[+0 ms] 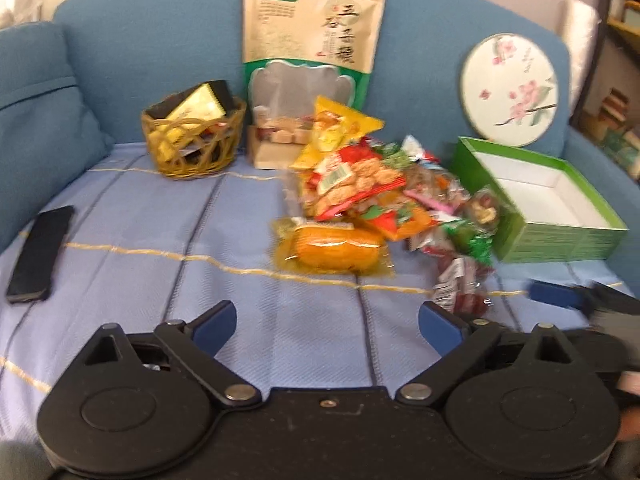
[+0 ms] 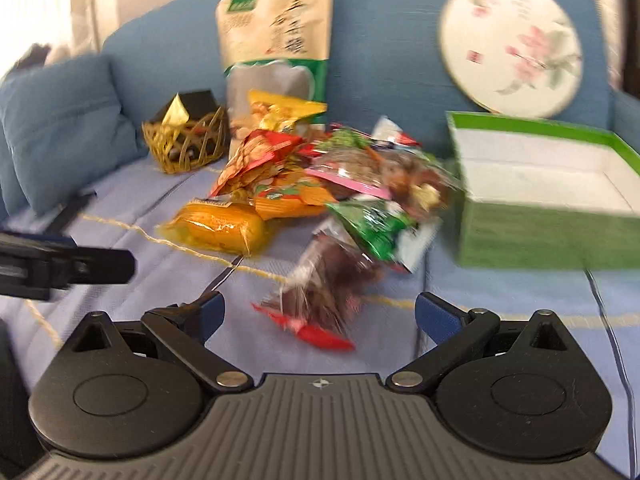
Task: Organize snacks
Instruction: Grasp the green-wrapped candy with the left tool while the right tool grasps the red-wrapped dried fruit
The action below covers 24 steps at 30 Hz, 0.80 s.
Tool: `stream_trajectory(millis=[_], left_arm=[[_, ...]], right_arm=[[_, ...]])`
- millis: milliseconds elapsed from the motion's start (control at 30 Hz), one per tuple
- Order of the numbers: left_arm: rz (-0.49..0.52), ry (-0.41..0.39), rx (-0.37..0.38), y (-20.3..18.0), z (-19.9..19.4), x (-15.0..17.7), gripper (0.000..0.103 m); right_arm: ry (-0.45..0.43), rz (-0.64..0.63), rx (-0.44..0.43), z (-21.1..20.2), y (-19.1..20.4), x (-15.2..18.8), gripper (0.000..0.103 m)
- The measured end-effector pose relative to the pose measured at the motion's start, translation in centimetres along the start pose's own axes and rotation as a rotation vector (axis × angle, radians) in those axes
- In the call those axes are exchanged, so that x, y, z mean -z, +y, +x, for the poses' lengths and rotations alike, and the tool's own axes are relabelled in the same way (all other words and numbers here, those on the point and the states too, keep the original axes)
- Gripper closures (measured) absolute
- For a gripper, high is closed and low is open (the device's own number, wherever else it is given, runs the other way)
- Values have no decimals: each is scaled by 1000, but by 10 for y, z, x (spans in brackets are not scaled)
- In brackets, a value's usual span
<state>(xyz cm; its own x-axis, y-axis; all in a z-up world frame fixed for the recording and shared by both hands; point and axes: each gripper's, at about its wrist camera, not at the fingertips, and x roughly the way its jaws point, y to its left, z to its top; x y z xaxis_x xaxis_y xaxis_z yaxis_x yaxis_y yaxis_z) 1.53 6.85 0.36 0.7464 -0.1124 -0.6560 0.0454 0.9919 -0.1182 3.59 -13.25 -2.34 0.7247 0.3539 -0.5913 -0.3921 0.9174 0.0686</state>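
A pile of snack packets (image 1: pixel 372 184) (image 2: pixel 320 184) lies on the blue sofa cover. At its near left is an orange bun pack (image 1: pixel 332 250) (image 2: pixel 220 228); at its near right is a dark red packet (image 1: pixel 460 288) (image 2: pixel 320 292). An open green box (image 1: pixel 556 236) (image 2: pixel 552 236), white inside, stands to the right of the pile. My left gripper (image 1: pixel 326 322) is open over bare cover, short of the bun pack. My right gripper (image 2: pixel 318 312) is open with the dark red packet between its fingers, untouched. The right view is blurred.
A wicker basket (image 1: pixel 192 140) (image 2: pixel 188 144) with small boxes sits at the back left. A tall beige pouch (image 1: pixel 312 60) (image 2: pixel 276 40) and a round floral fan (image 1: pixel 510 88) (image 2: pixel 512 44) lean on the sofa back. A black phone (image 1: pixel 40 254) lies at left beside a blue cushion (image 1: pixel 36 120).
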Motion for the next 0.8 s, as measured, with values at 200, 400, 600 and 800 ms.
stream_trajectory(millis=[200,400,600,800], left_arm=[[26,65,156,-15,24,-14,9],[78,97,286,-59,66,-38,23],[85,110,263,-92,116,-54,23],[116,155,213,-96,147,-50,23]], right_arm=[[41,27,-49,15,-9,9,21],[66,-24,-24,-4,-21,16,25],[59,-1,-44,-17,-45,30,21],[65,118,-67,-14,-62,29,2]])
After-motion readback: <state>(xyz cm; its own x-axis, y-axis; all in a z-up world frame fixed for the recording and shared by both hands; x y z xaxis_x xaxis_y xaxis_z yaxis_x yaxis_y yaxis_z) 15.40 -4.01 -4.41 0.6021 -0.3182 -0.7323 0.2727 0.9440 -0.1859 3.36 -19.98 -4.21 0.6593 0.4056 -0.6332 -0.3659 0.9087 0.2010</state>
